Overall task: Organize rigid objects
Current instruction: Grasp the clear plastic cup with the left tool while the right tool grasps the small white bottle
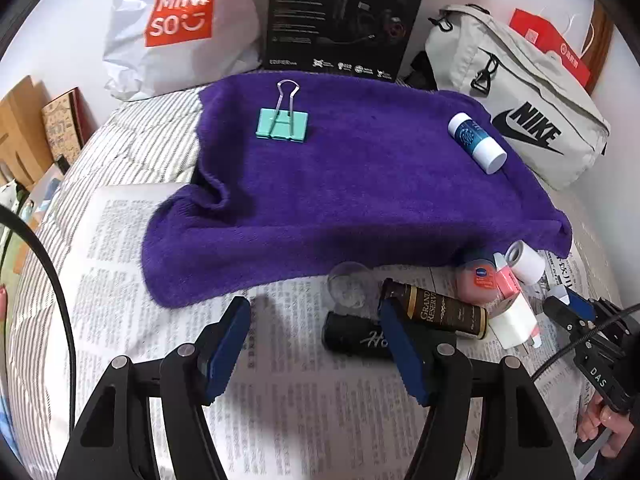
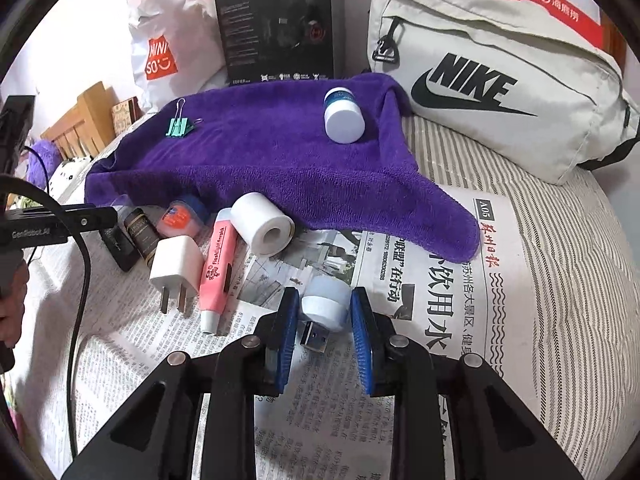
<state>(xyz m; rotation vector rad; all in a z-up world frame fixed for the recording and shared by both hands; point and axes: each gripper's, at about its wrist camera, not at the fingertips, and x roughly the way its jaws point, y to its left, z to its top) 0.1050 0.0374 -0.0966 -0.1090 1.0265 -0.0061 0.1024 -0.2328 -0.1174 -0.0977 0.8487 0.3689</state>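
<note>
Now the right gripper [image 2: 325, 322] pinches the small USB night-light [image 2: 324, 306] at six o'clock by its light, stiff, slippery dome, while the left gripper [image 1: 316, 344] hangs spread and empty.

The left gripper [image 1: 316, 344] angles downward, fingers spread wide; the right gripper [image 2: 325, 330] angles down, fingers narrowly parted.
</note>
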